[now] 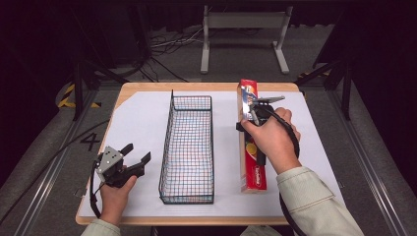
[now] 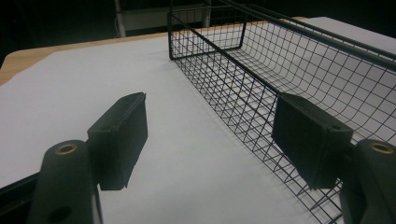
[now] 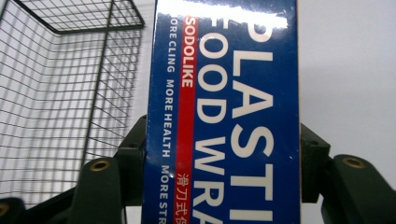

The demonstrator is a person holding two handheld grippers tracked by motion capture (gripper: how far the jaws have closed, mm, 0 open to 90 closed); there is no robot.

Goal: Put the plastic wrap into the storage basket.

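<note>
From the high view, your work looks barely begun: the long red and blue cardboard box of plastic food wrap (image 1: 252,147) lies flat on the white-covered tabletop (image 1: 142,123), right of centre in the frame, and the black wire mesh basket (image 1: 188,147) in the middle holds nothing. Your right hand-held gripper (image 1: 252,114) sits over the upper half of the box, with your hand on top of it. I judge the grasp is being made, while the lift and the move into the basket remain to do. Your left hand-held gripper (image 1: 135,156) rests at the lower left, jaws spread wide with nothing between them, just left of the basket.

In the left gripper view, the two black jaws rise from the bottom corners, well apart, with bare white tabletop (image 2: 70,88) between them. The basket (image 2: 289,70) runs along the right side, its near wall close to the right jaw.

In the right gripper view, the box (image 3: 224,116) fills the centre, blue face with white lettering upward. The jaws flank its two long edges, closed against or very nearly against them. The basket (image 3: 60,84) stands at the upper left, just beside the box.
</note>
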